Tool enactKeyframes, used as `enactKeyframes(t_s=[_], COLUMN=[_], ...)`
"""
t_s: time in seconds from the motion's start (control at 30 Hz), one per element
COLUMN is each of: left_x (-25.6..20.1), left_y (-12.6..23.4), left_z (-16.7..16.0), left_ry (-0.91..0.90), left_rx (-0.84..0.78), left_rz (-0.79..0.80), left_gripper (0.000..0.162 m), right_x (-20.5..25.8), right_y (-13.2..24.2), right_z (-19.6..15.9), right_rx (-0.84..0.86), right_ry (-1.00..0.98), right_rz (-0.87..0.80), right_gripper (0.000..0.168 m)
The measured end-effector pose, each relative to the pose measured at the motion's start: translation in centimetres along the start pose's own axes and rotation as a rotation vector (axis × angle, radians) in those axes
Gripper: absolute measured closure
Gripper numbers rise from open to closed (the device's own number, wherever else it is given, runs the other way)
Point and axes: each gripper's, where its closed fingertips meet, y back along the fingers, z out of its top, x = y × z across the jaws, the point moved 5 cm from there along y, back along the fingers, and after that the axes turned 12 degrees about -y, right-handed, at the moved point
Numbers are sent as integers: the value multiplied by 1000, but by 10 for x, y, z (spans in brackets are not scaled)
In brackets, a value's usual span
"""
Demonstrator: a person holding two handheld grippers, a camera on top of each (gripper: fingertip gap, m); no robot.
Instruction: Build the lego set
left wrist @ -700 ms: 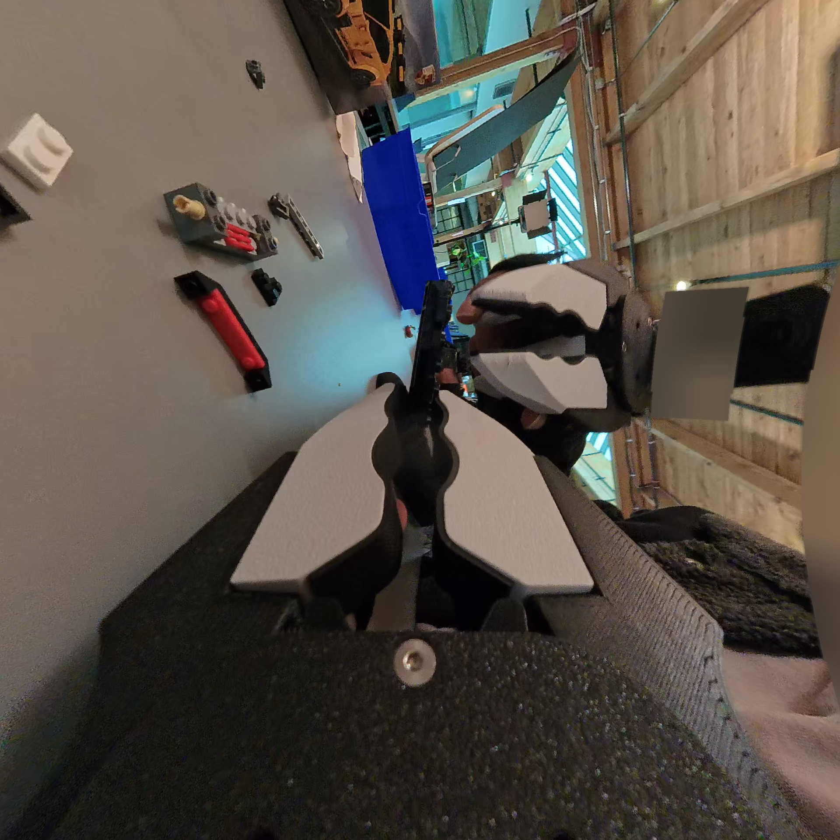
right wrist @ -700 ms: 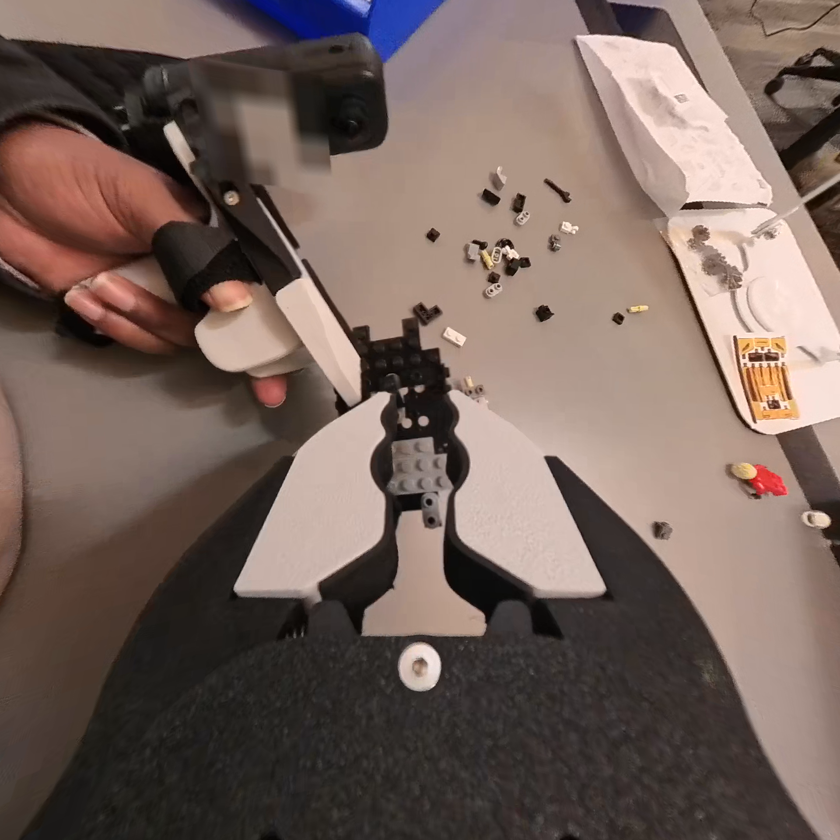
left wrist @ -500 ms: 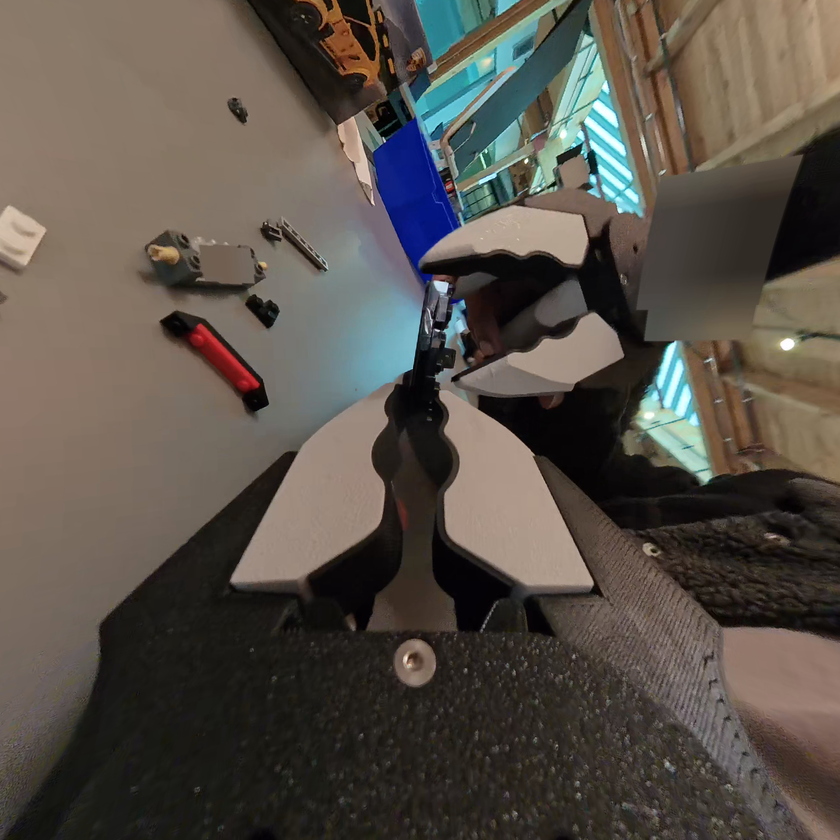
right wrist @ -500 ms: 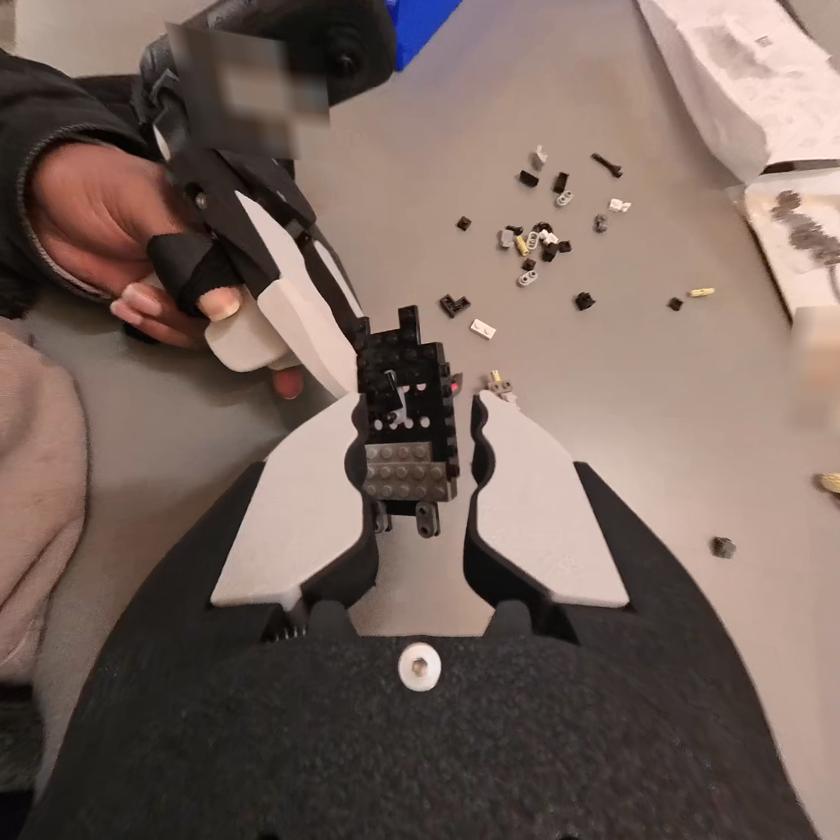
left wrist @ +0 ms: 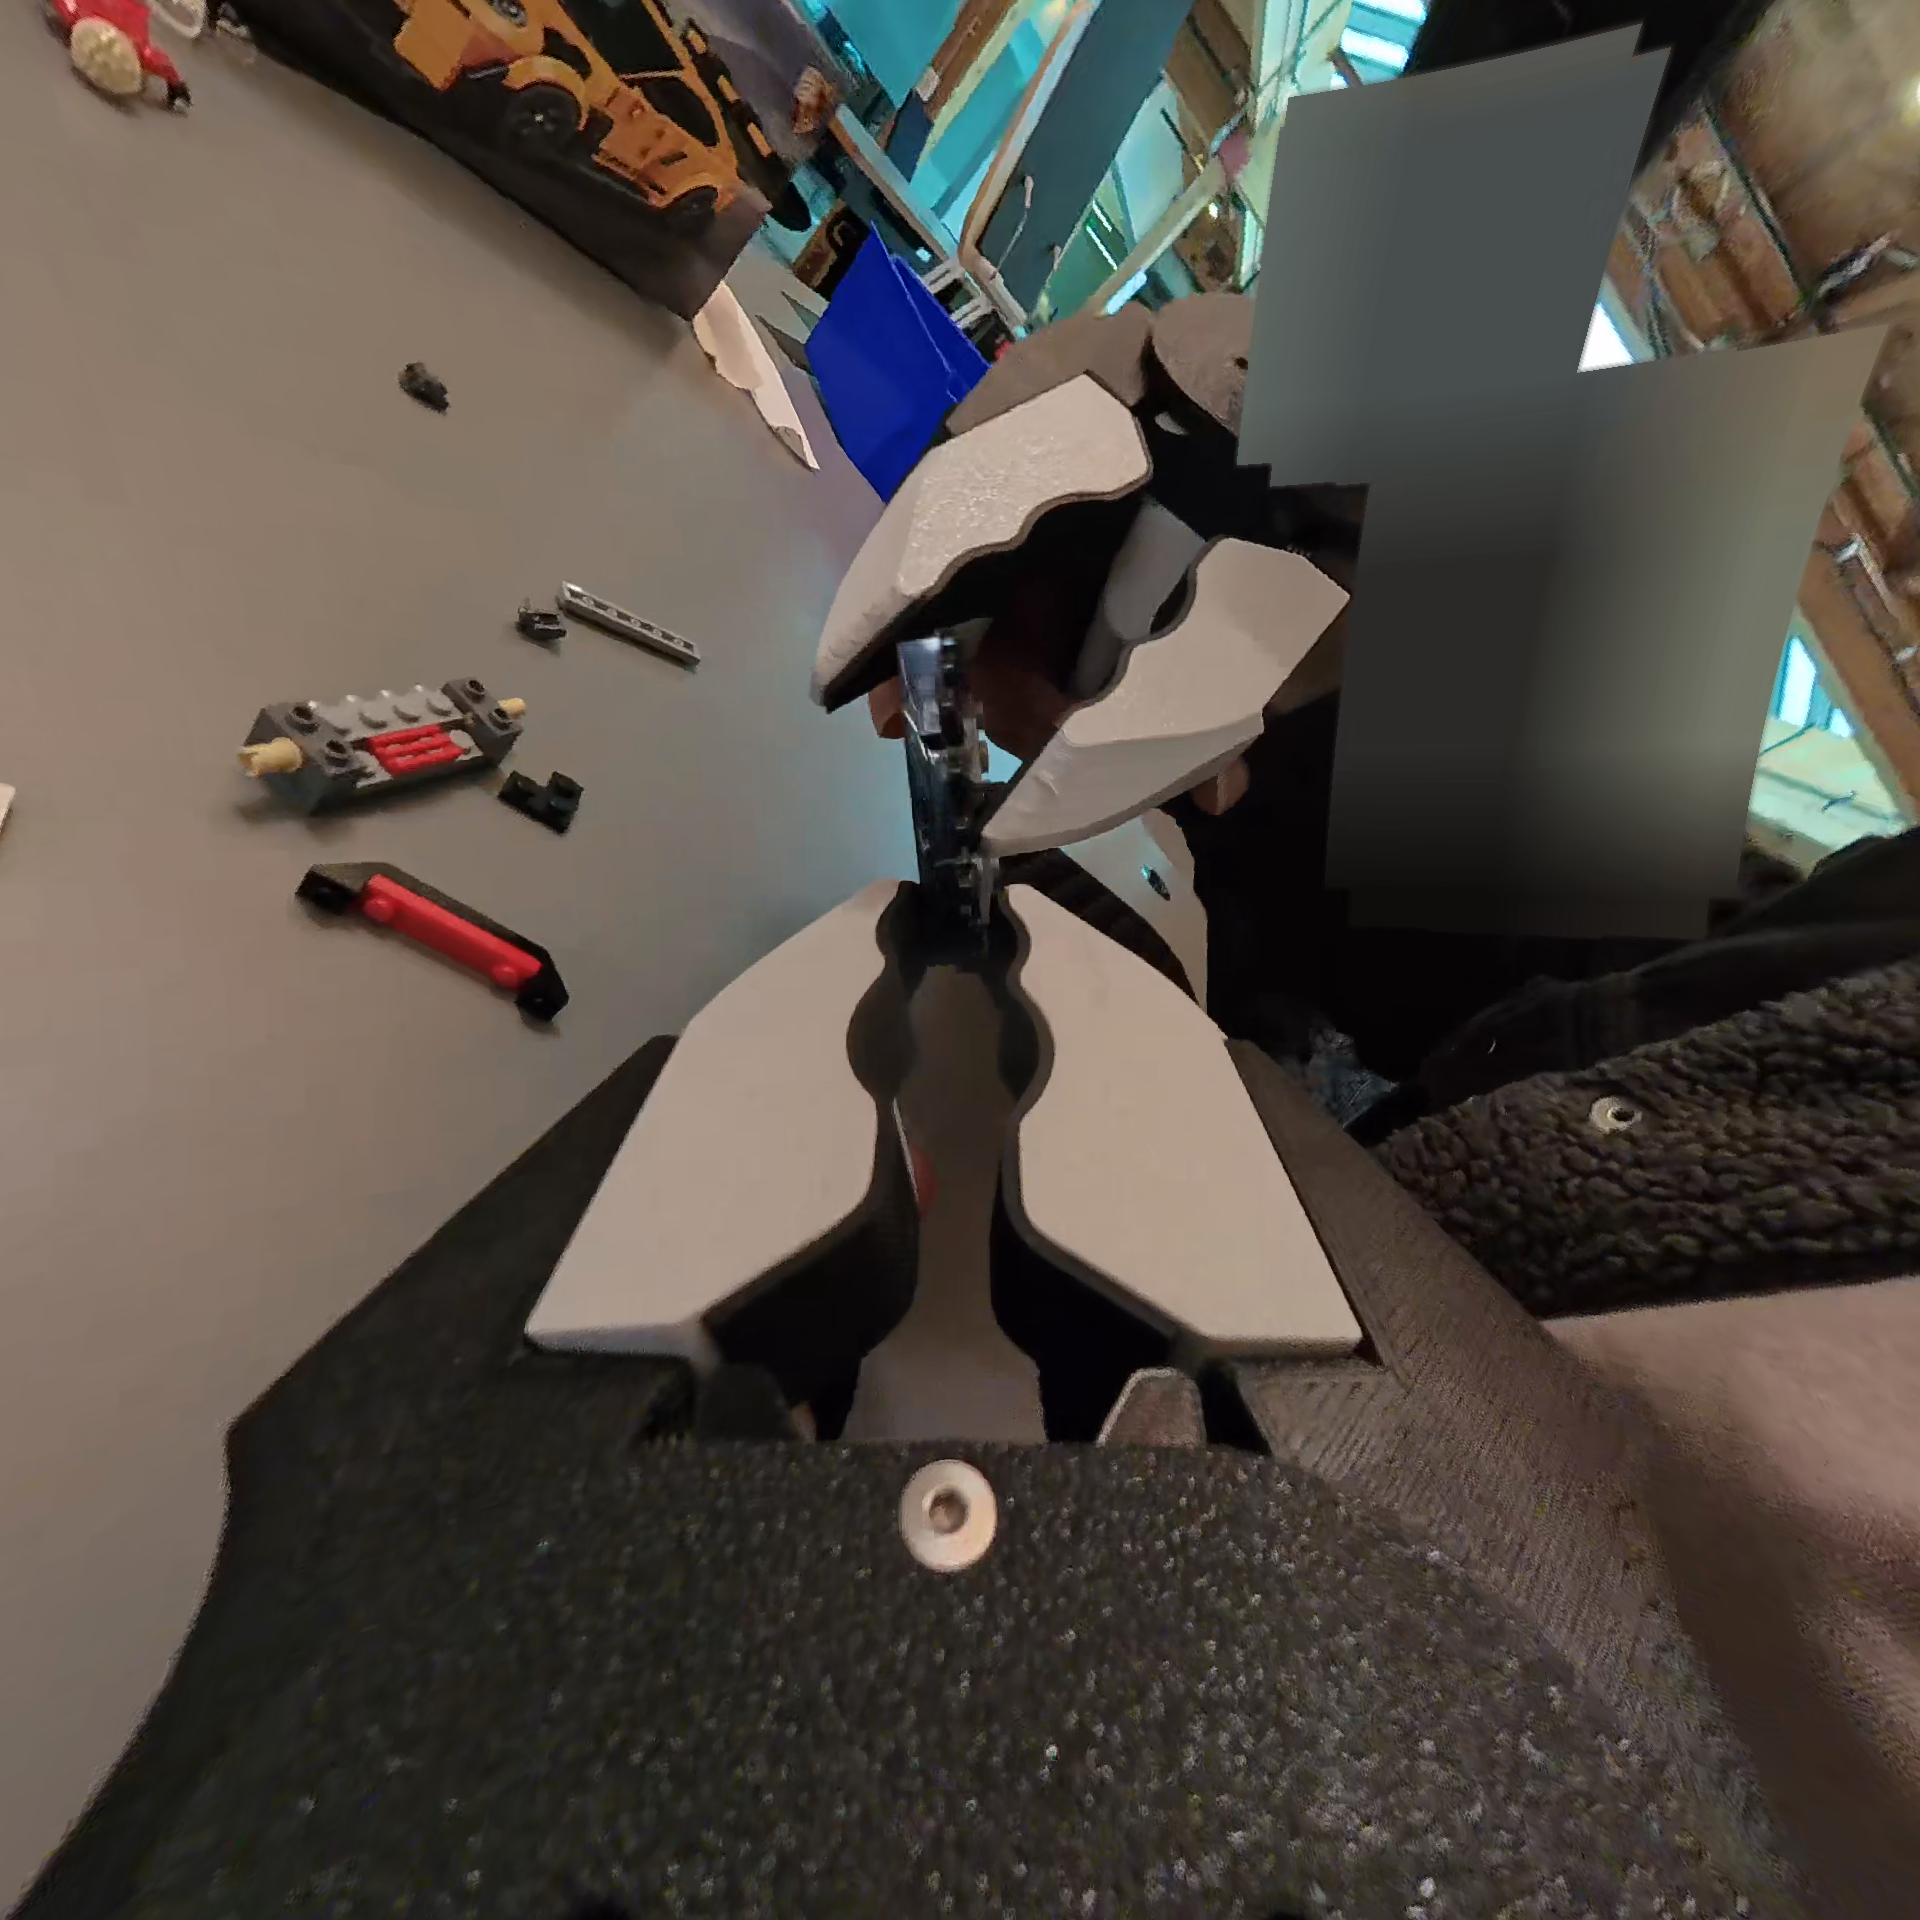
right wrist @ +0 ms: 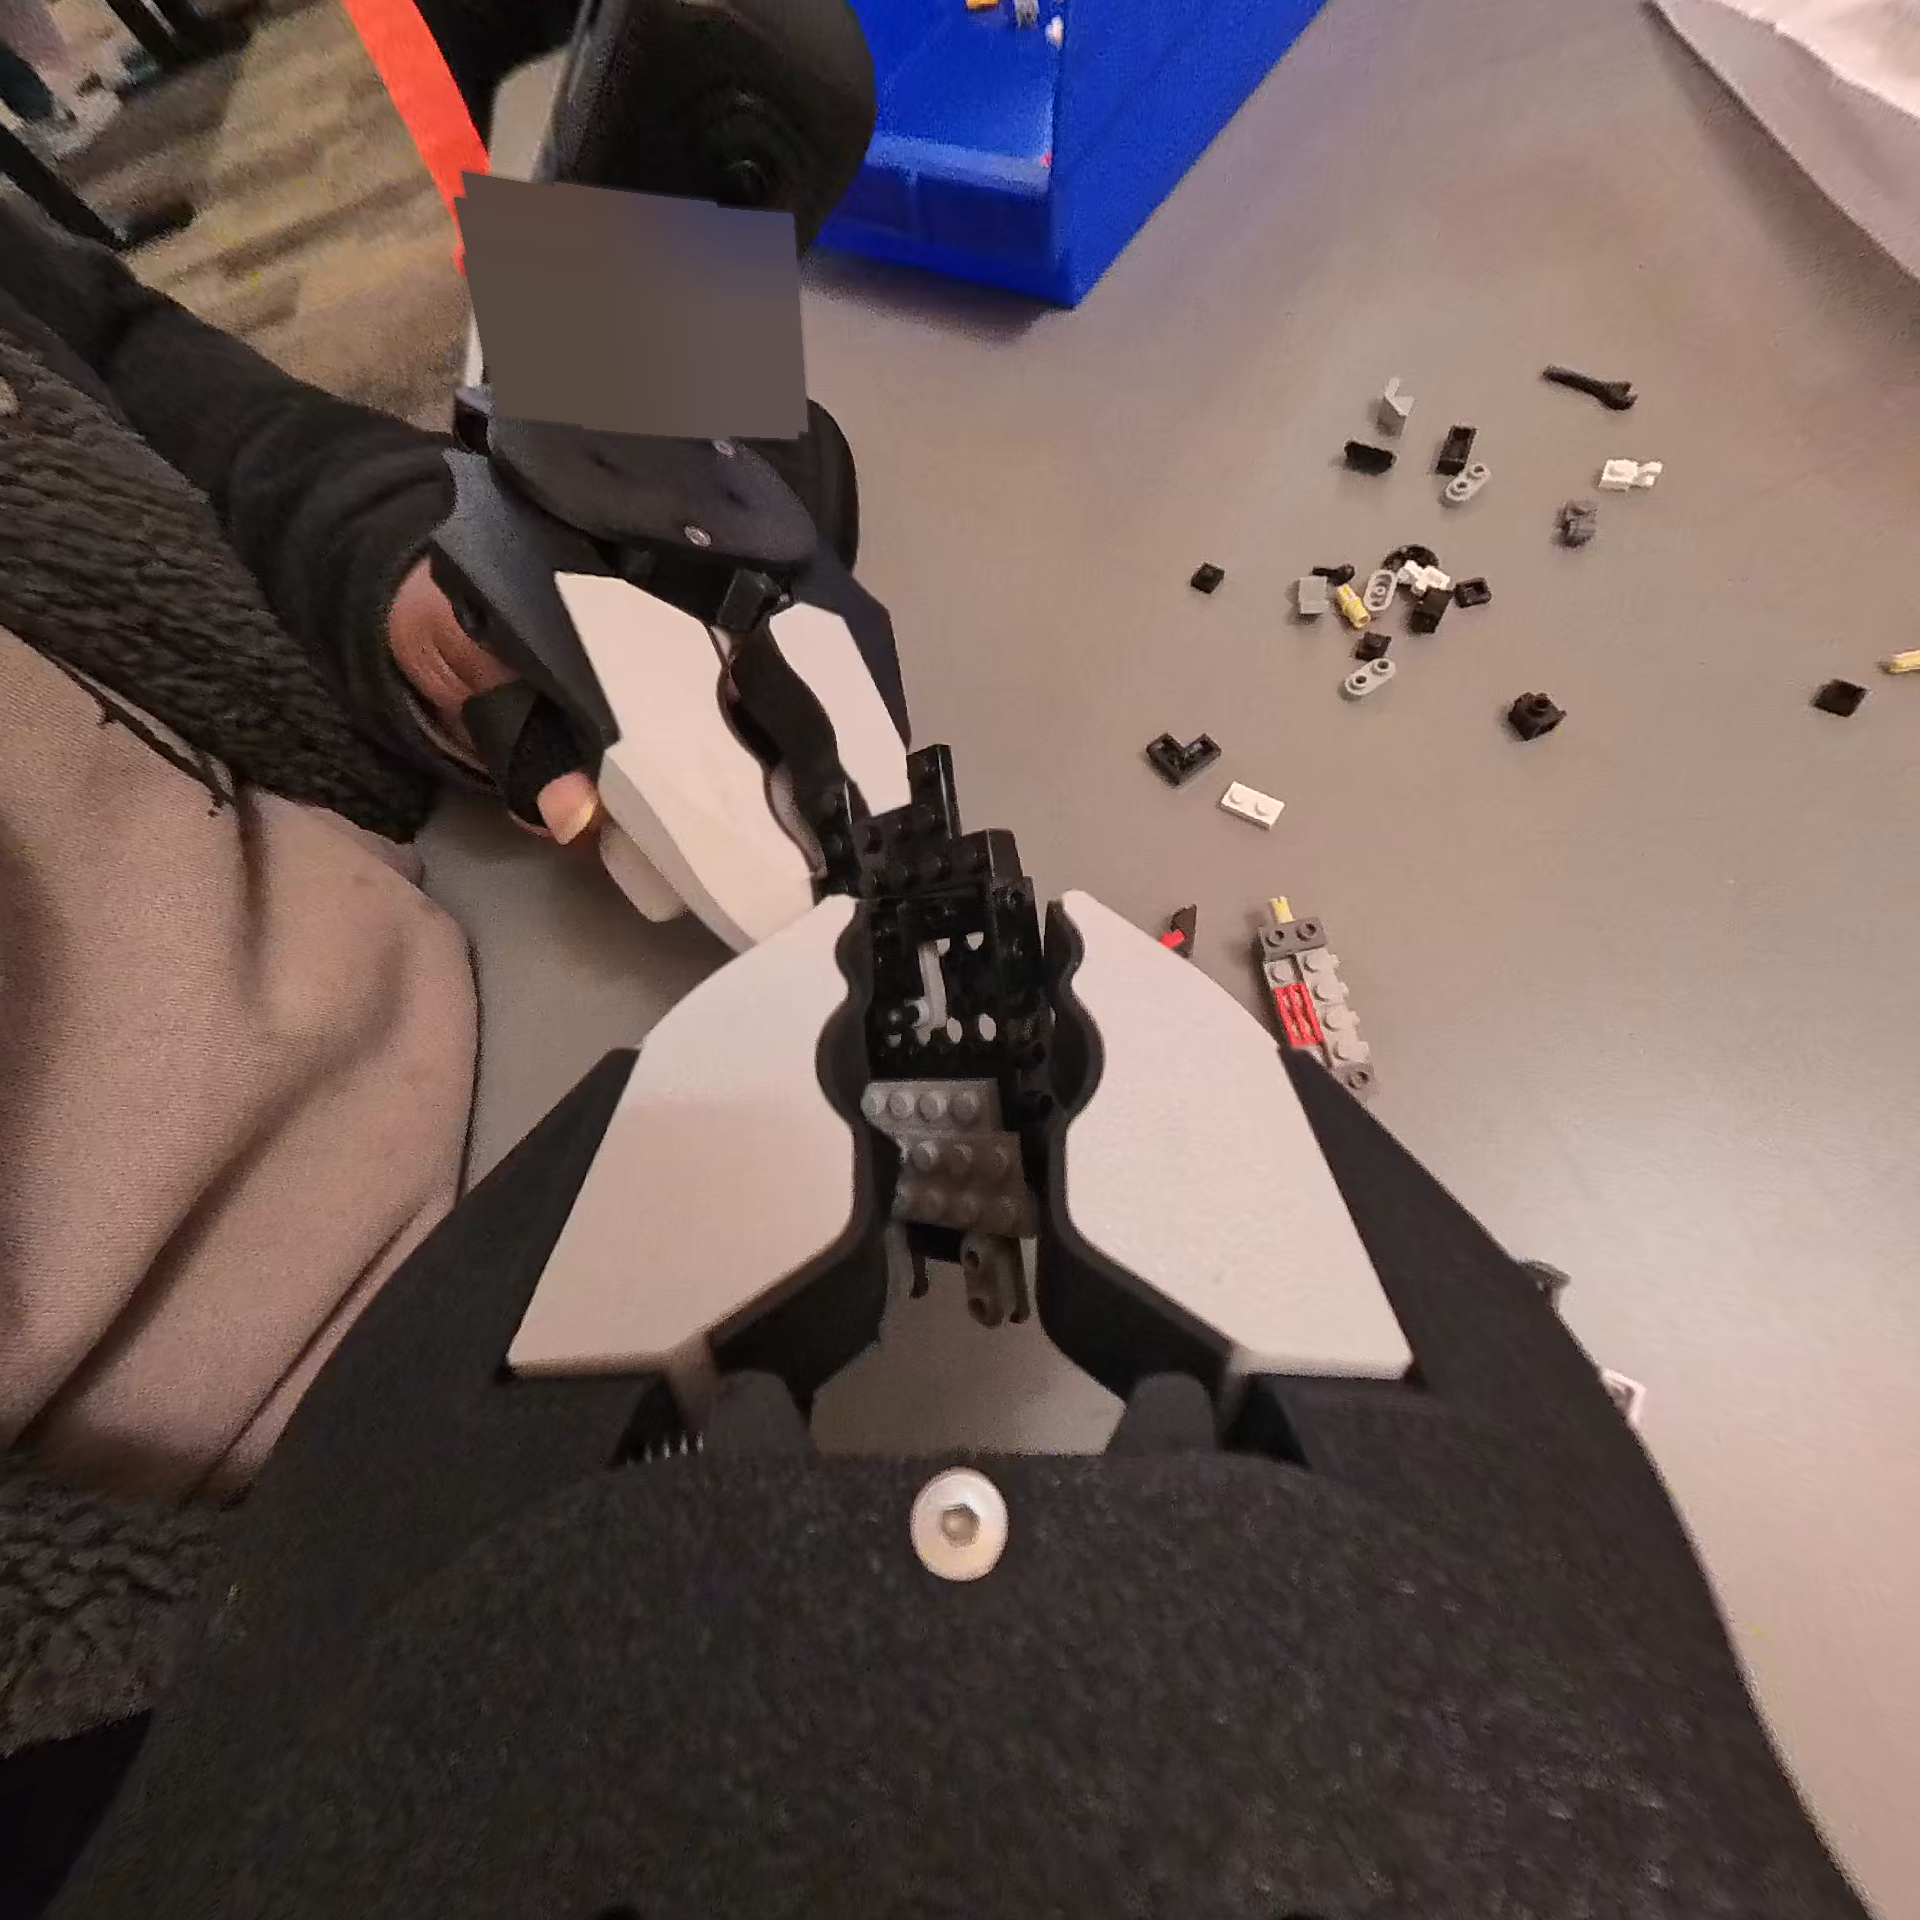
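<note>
A blue bin (right wrist: 966,197) stood behind; its contents were unclear. Both the left gripper (left wrist: 951,914) and right gripper (right wrist: 956,920) clamped the black lego assembly (right wrist: 956,966), with loose pieces (right wrist: 1392,603) scattered nearby.

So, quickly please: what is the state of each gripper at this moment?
Left gripper: shut on the black lego assembly, gripping one end.
Right gripper: around the same assembly, jaws partly apart; whether it grips cannot be told.

Grey matte table (right wrist: 1558,1351) fills most of both views. Blue bin (right wrist: 987,156) sits at its far edge, white paper sheet (right wrist: 1818,135) at the far right corner. Beyond the table edge: mottled carpet floor (right wrist: 260,187). In the left wrist view, timber and brick-toned wall (left wrist: 1766,208), teal-lit glazing (left wrist: 935,62), slanted beams behind.
</note>
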Motion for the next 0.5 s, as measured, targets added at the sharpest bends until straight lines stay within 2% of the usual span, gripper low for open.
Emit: enactKeyframes(t_s=[0.4, 0.5], left_x=[-20, -21], left_y=[-2, -4], left_z=[-2, -4], left_ry=[-311, -291], left_rx=[86, 104], left_rz=[-37, -65], left_gripper=[148, 150], right_x=[16, 23], right_y=[12, 11], right_z=[-7, -11], right_rx=[-31, -22], right_ry=[89, 59], right_rz=[108, 173], right_gripper=[141, 146])
